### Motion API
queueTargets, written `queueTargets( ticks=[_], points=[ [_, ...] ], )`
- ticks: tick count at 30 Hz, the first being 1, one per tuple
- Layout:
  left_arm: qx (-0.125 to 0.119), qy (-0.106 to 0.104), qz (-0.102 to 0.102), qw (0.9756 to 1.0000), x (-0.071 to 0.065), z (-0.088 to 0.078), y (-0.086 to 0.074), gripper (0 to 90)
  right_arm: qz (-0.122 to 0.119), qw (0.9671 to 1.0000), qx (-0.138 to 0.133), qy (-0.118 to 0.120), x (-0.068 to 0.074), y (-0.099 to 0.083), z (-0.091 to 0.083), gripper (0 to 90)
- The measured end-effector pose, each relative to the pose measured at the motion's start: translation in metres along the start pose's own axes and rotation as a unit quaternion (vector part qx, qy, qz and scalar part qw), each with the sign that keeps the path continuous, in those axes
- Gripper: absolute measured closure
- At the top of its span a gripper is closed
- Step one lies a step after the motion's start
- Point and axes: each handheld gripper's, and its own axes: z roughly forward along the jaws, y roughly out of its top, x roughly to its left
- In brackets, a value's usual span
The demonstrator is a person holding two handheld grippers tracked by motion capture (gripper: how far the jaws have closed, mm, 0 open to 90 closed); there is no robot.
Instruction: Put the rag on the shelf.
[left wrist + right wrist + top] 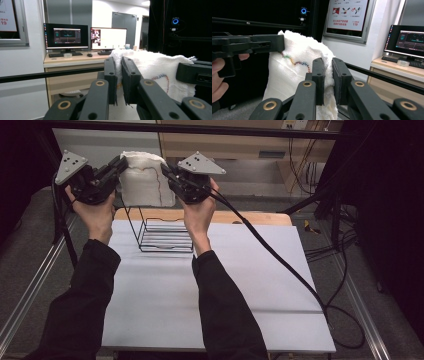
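A white towel (145,182) with a thin coloured stitched line hangs in the air above the far edge of the table, stretched between both grippers. My left gripper (119,166) is shut on the towel's left top corner, and the cloth (155,67) spreads away to the right of its jaws. My right gripper (167,171) is shut on the right top corner, where the cloth (294,62) is pinched between the jaws. In the right gripper view the left gripper (249,45) shows at the towel's far corner.
A black wire rack (165,235) stands on the white table cover (220,285) below the towel. A black frame bar (200,129) runs across behind it. A cable (280,260) trails from the right gripper over the table. A desk with monitors (85,37) stands beyond.
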Motion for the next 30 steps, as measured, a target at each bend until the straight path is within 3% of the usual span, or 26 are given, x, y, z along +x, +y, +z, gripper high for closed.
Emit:
queueTargets(
  ticks=[9, 22, 30],
  points=[
    [-0.010, -0.006, -0.003, 0.9999, 0.004, 0.011, 0.004, 82.9, 0.004, 0.9999, -0.007, -0.007, -0.007, 0.006, 0.008, 81.3],
    [-0.010, -0.005, -0.008, 0.9999, 0.011, 0.033, 0.001, 82.9, 0.005, 0.9998, -0.003, -0.017, -0.023, 0.006, 0.022, 81.3],
    [-0.007, 0.002, -0.009, 0.9999, 0.016, 0.040, 0.001, 82.8, 0.003, 0.9998, -0.001, -0.022, -0.026, 0.008, 0.029, 81.3]
  ],
)
